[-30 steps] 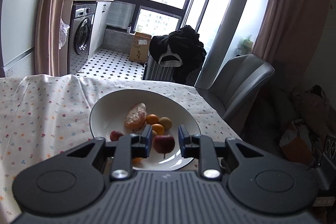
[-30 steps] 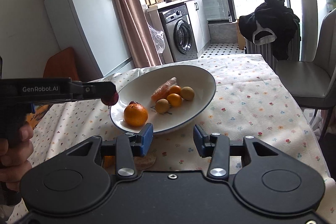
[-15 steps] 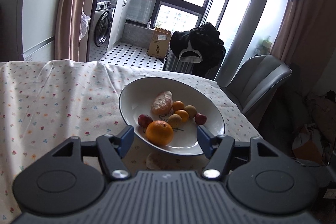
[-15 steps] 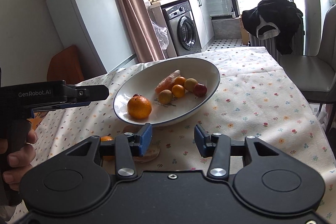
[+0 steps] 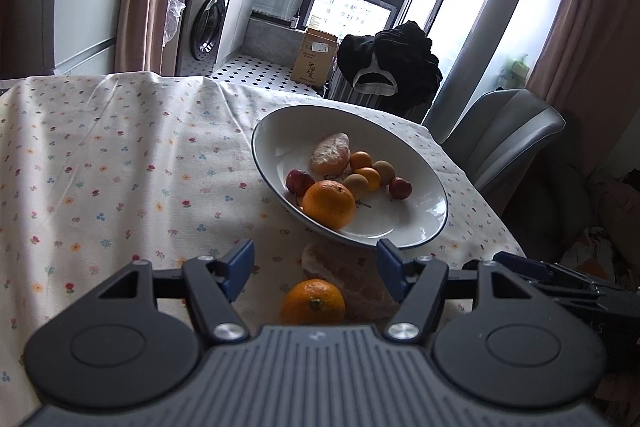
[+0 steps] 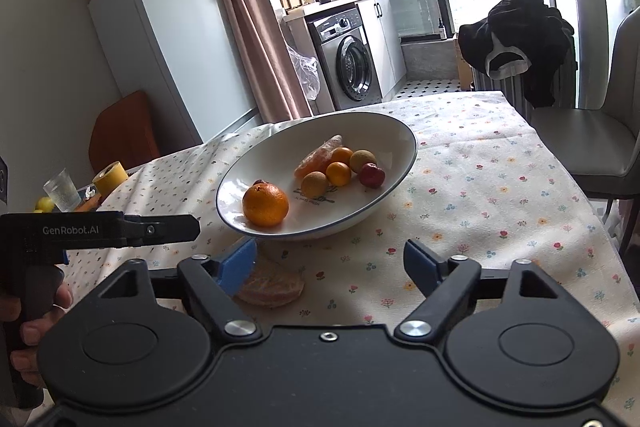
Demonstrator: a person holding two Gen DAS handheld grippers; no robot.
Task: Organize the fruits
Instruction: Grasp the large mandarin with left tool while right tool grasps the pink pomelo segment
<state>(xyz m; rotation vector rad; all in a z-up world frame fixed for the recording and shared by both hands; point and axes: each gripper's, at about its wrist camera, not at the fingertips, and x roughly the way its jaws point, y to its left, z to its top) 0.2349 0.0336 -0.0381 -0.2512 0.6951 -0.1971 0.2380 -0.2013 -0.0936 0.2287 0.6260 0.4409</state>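
Note:
A white bowl (image 5: 404, 227) (image 6: 280, 147) on the flowered tablecloth holds a large orange (image 5: 329, 203) (image 6: 265, 205), two small red fruits (image 5: 400, 187) (image 6: 371, 175), small round fruits and a peeled citrus piece (image 5: 331, 153). In front of the bowl lie a small orange (image 5: 313, 302) and another peeled citrus piece (image 5: 352, 275) (image 6: 270, 283). My left gripper (image 5: 315, 259) hangs open above these two, touching neither. My right gripper (image 6: 330, 255) is opening its jaws just short of the bowl, nothing between them; the peeled piece lies by its left finger.
A grey chair (image 5: 504, 139) (image 6: 592, 131) stands past the table's right edge. A glass (image 6: 62, 189) and a yellow tape roll (image 6: 110, 177) sit at the far left. A hand (image 6: 36, 307) holds the left gripper's handle.
My left gripper let go of a red fruit, which now lies in the bowl, then opened and drew back and down toward the small orange. My right gripper's jaws spread wide.

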